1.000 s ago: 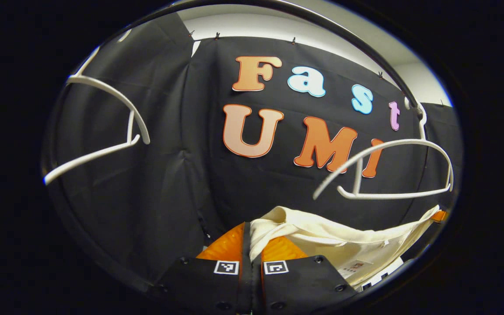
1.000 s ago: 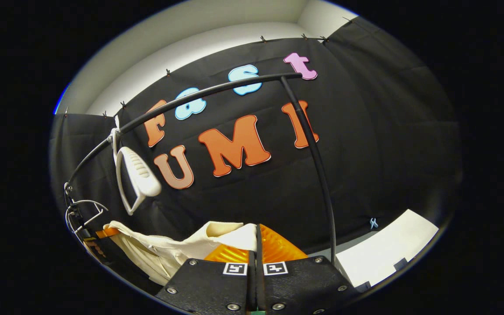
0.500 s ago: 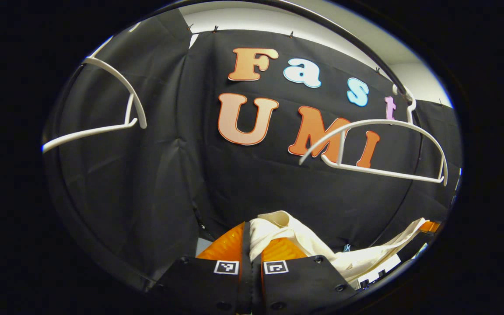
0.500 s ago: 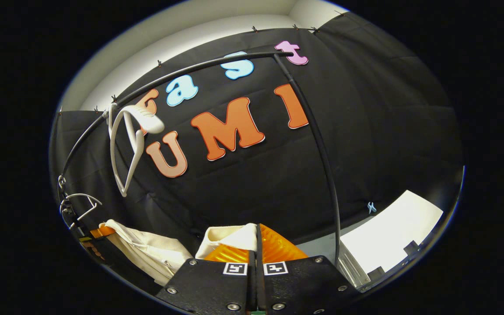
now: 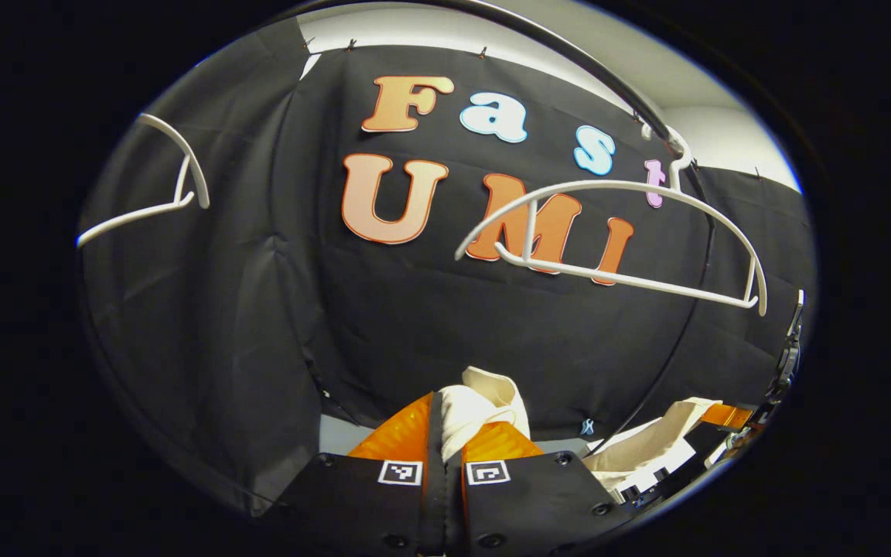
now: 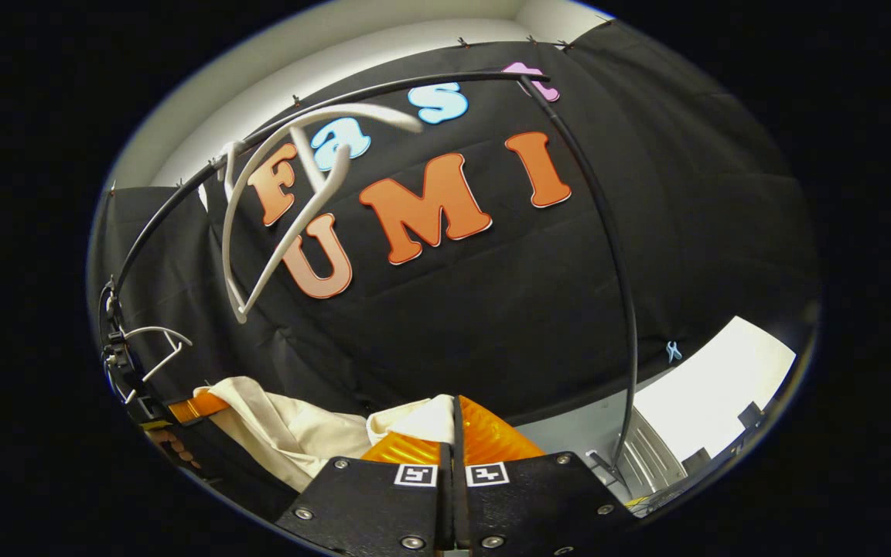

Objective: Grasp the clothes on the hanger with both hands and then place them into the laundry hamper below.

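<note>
The cream cotton garment is off the bare white plastic hanger on the black metal rail and hangs below it. The left gripper and the right gripper each pinch a fold of the cloth, fingers closed tight, before the black cloth wall.

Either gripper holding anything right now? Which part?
Both hold the cream garment: left gripper pinches a bunched fold, right gripper an edge. Hanger hangs bare.

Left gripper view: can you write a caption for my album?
The left gripper pinches a cream cloth garment below a bare white plastic hanger on the black rail.
</note>
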The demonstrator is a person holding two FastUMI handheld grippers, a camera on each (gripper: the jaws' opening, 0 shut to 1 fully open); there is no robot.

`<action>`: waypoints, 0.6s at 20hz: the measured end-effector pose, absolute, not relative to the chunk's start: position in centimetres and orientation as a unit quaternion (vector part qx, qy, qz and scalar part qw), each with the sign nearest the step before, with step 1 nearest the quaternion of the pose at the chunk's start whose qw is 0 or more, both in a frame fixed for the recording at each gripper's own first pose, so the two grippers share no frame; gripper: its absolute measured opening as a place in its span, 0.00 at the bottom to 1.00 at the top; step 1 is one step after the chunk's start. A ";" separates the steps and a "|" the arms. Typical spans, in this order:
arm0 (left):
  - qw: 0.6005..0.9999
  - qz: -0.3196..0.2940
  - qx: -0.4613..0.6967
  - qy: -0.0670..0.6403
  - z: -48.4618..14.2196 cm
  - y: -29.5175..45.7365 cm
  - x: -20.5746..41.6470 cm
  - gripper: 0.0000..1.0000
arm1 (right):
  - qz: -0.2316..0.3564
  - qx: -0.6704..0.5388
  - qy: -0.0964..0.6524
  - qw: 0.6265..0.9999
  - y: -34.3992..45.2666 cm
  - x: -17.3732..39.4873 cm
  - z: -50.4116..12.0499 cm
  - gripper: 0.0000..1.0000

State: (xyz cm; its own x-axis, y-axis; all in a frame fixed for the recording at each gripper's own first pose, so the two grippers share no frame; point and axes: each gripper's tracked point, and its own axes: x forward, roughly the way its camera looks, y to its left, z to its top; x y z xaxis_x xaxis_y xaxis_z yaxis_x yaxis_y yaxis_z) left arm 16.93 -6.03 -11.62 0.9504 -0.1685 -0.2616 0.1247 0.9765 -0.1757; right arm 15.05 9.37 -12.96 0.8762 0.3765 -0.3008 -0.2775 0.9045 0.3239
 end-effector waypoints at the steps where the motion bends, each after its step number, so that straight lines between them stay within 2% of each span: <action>1: 0.983 -0.081 -0.082 0.143 -12.0 -6.8 16.7 0.07 | 0.174 0.133 0.181 0.959 10.3 14.8 -13.0 0.00; 12: 0.969 -0.146 -0.090 0.176 -14.4 -13.6 15.5 0.09 | 0.201 0.116 0.191 0.954 17.1 11.0 -14.2 0.00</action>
